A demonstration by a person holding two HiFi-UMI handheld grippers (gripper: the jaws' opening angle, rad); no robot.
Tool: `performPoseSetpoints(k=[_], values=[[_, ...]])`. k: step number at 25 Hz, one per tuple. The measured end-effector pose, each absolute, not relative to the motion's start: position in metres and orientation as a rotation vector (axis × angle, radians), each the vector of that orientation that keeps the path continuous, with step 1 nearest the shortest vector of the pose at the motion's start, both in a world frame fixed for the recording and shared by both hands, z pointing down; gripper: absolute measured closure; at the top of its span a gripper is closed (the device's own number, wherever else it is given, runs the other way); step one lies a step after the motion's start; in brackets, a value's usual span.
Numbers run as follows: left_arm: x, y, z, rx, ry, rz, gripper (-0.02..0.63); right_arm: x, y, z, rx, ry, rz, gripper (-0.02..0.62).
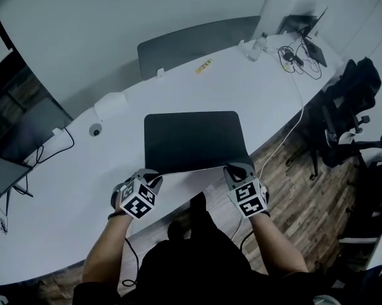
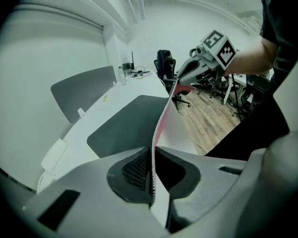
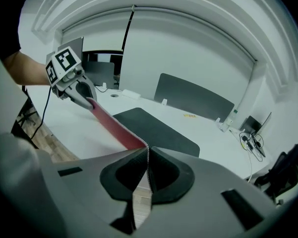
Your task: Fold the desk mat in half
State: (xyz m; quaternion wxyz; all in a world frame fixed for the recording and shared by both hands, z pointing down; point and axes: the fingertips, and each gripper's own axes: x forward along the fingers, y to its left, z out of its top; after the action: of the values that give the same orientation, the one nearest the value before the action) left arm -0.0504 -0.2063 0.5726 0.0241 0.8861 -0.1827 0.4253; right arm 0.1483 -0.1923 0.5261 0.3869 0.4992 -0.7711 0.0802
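A dark desk mat (image 1: 194, 140) lies flat on the white table (image 1: 70, 196), its near edge at the table's front. My left gripper (image 1: 150, 178) is shut on the mat's near left corner, and my right gripper (image 1: 237, 169) is shut on the near right corner. In the left gripper view the mat's thin edge (image 2: 161, 118) stands pinched between the jaws of the left gripper (image 2: 152, 155) and runs to the right gripper (image 2: 187, 76). The right gripper view shows the same lifted strip, reddish underneath (image 3: 114, 125), held in the right gripper (image 3: 148, 157).
A grey divider panel (image 1: 197, 40) stands behind the table. A bottle (image 1: 260, 43), laptop (image 1: 305, 27) and cables (image 1: 299, 59) sit at the far right end. A white box (image 1: 111, 103) and a small round device (image 1: 95, 130) lie left. Office chairs (image 1: 346, 100) stand on the wooden floor at the right.
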Motion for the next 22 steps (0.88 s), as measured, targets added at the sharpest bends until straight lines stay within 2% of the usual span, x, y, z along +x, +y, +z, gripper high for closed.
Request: performPoseSetpoints(k=[9,22], values=[[-0.032,-0.272,0.550,2.703,-0.660,1.218,0.581,0.170,-0.247,0.536,1.146,-1.922,0.087,0.565],[-0.011,-0.345,0.553,2.629,-0.783,1.283,0.581,0.189,-0.324,0.545,1.032,-1.950,0.012,0.551]])
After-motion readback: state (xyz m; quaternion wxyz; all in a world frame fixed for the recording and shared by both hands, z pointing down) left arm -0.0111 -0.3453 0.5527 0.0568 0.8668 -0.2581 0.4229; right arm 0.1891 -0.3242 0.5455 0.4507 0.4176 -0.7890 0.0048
